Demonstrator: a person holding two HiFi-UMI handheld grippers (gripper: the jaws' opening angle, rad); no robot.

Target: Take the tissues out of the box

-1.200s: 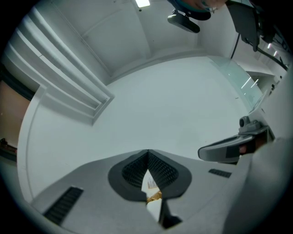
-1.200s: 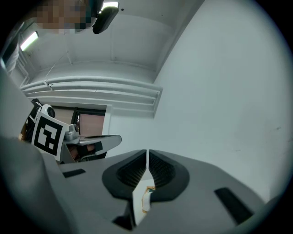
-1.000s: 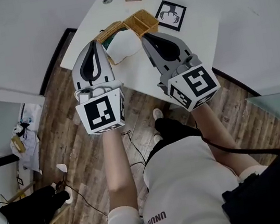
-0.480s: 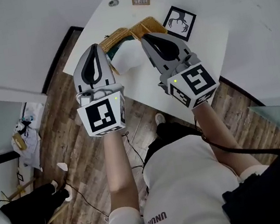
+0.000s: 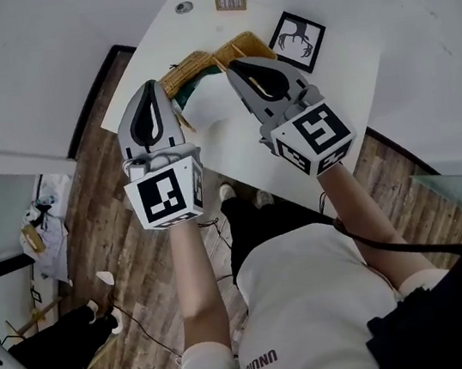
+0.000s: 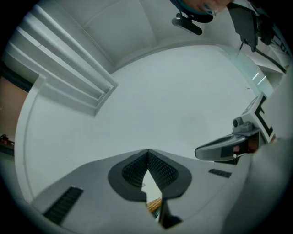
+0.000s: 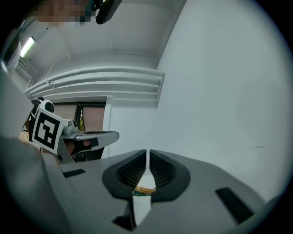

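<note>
Head view, looking steeply down: I hold both tools over a white surface [image 5: 319, 78] on which a woven box [image 5: 186, 66] sits at the near-left edge. A second ago the tissue [image 5: 206, 112] was a rounded white bulge at the mouth of the box. Now it shows as a broader, flatter sheet drawn toward me between the two tools, with the box left behind their tips. I take that to mean the sheet is coming out, though I cannot tell whether its far end is still tucked inside. The left gripper [image 5: 163, 94] and the right gripper [image 5: 228, 68] sit on either side of the sheet, tips angled inward. In the right gripper view the fingers [image 7: 132, 171] are clenched to a hairline slit, and a white strip that I read as tissue [image 7: 139, 210] runs down through it, with a little of the woven box [image 7: 144, 189] showing behind. In the left gripper view the fingers [image 6: 132, 171] meet at their tips with a bright white sliver pinched just below, apparently the same sheet, and the box [image 6: 154, 203] shows beneath.
</note>
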